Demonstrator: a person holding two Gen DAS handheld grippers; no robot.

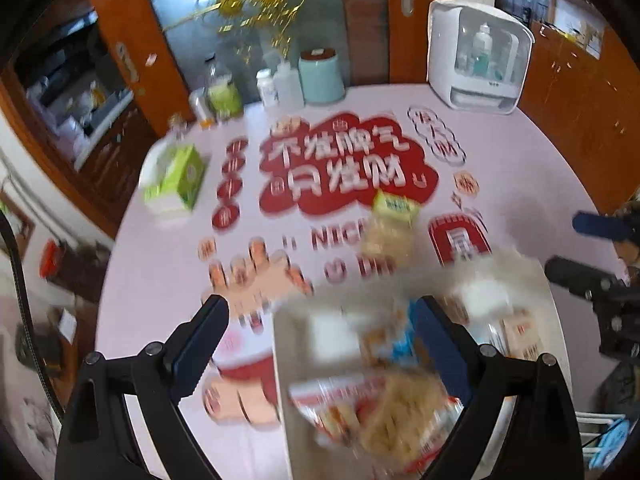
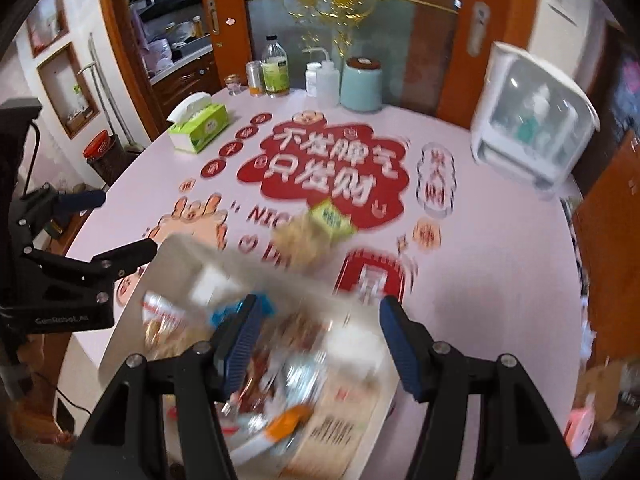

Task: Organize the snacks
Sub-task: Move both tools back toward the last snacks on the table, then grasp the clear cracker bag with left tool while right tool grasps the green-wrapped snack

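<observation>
Both grippers gape wide and empty: the left gripper and right gripper hover over the snack box at lower centre. One snack packet lies mid-frame on the surface; fetching it seems next.

On your bench the tray of snacks sits at the lower centre of the right wrist frame. One snack packet lies just beyond it, mid-frame. The tissue box is at upper left, the bottles and canister at top centre, the cabinet at upper right.
</observation>
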